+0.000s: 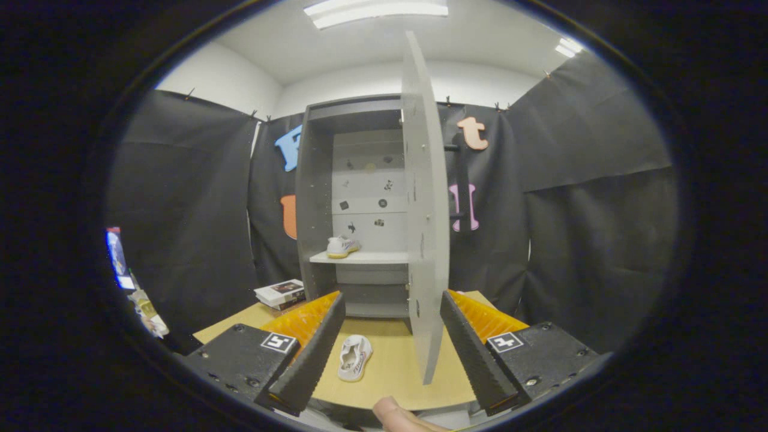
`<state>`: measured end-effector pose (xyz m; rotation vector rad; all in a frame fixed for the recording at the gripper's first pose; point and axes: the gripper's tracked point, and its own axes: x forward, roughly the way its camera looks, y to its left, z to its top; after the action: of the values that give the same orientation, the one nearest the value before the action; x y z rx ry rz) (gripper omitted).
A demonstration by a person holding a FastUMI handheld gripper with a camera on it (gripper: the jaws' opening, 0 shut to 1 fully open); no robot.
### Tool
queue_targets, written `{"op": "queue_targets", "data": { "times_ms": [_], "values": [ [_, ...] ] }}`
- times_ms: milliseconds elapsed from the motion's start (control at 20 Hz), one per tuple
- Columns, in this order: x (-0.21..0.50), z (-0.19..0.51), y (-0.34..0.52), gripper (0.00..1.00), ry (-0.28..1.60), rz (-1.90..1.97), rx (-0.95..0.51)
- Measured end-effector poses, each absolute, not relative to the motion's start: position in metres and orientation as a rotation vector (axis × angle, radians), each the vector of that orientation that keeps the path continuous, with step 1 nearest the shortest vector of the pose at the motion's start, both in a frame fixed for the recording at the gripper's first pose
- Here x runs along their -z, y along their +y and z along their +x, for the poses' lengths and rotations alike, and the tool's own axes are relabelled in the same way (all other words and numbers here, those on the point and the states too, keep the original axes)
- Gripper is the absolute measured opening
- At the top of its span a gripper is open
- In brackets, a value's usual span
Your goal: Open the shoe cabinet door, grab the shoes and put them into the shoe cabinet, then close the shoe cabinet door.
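The grey shoe cabinet [318, 198] stands on the wooden table [396, 366] straight ahead, its door [425, 204] swung open and seen edge-on toward me. One white shoe [342, 246] with a yellow sole rests on the cabinet's middle shelf [366, 258]. A second white shoe [354, 357] lies on the table between my fingers, closer to the left one. My gripper [390, 342] is open, held back from the cabinet, with nothing pressed between the fingers; the door's lower edge hangs just inside the right finger [474, 354].
A stack of books [281, 294] lies on the table left of the cabinet. Black cloth walls close in on the left, right and back. A fingertip of a person [396, 414] shows below the table's near edge.
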<state>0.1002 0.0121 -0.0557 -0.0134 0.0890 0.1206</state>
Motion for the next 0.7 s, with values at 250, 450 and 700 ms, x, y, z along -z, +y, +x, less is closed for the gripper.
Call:
{"op": "queue_targets", "data": {
  "times_ms": [250, 450, 700],
  "values": [
    [0.084, 0.091, 0.040, 1.00, 0.053, -0.079, -0.202],
    [0.139, 0.109, 0.088, 1.00, 0.083, -0.062, -0.261],
    [0.230, 0.176, 0.122, 1.00, 0.248, -0.008, -0.259]
  ]
}}
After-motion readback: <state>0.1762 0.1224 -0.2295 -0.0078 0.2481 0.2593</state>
